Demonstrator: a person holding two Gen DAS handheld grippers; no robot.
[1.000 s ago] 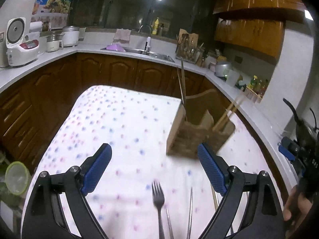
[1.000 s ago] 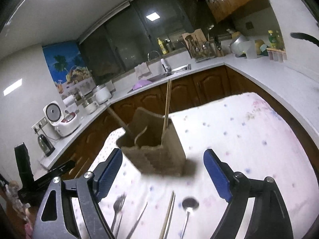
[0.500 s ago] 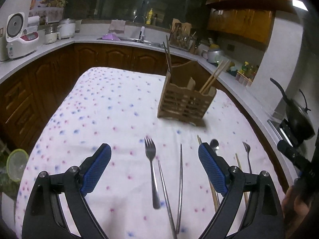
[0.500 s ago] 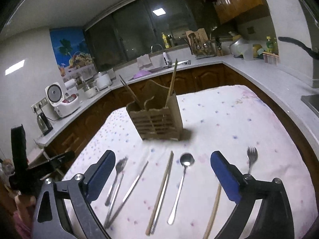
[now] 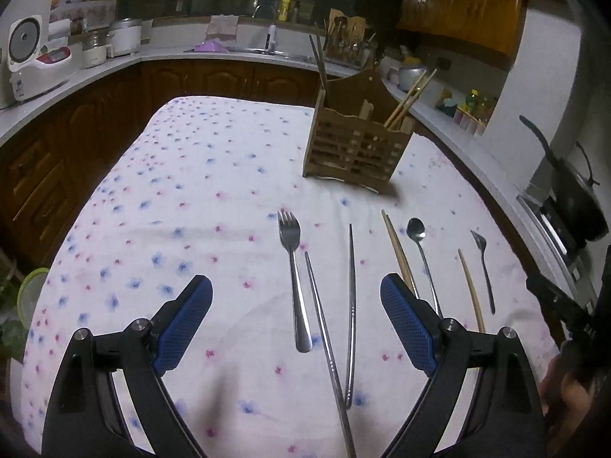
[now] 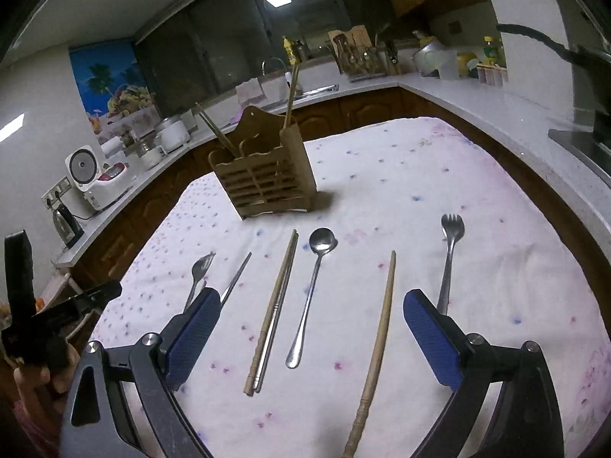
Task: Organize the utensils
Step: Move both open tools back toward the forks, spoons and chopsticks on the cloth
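Observation:
A wooden slatted utensil holder [image 5: 353,152] [image 6: 263,183] stands on the flowered tablecloth [image 5: 191,191] with chopsticks in it. In front of it lie a metal fork [image 5: 292,274], two metal chopsticks [image 5: 351,297], a wooden and a metal chopstick side by side [image 6: 273,313], a spoon [image 6: 311,297], a wooden chopstick [image 6: 378,339] and a small fork [image 6: 448,259]. My left gripper [image 5: 296,320] is open and empty, above the fork and metal chopsticks. My right gripper [image 6: 311,334] is open and empty, above the spoon and wooden chopstick.
Kitchen counters [image 5: 76,76] wrap around the table, with a rice cooker [image 6: 95,175], a sink [image 5: 244,47] and a dish rack [image 6: 359,57]. A black pan [image 5: 573,198] sits on the stove at the right. The tablecloth's far half [image 6: 420,160] lies behind the holder.
Both grippers have drawn back from the holder toward the table's near edge and tilted down. The row of loose utensils has come fully into view. Both stay open.

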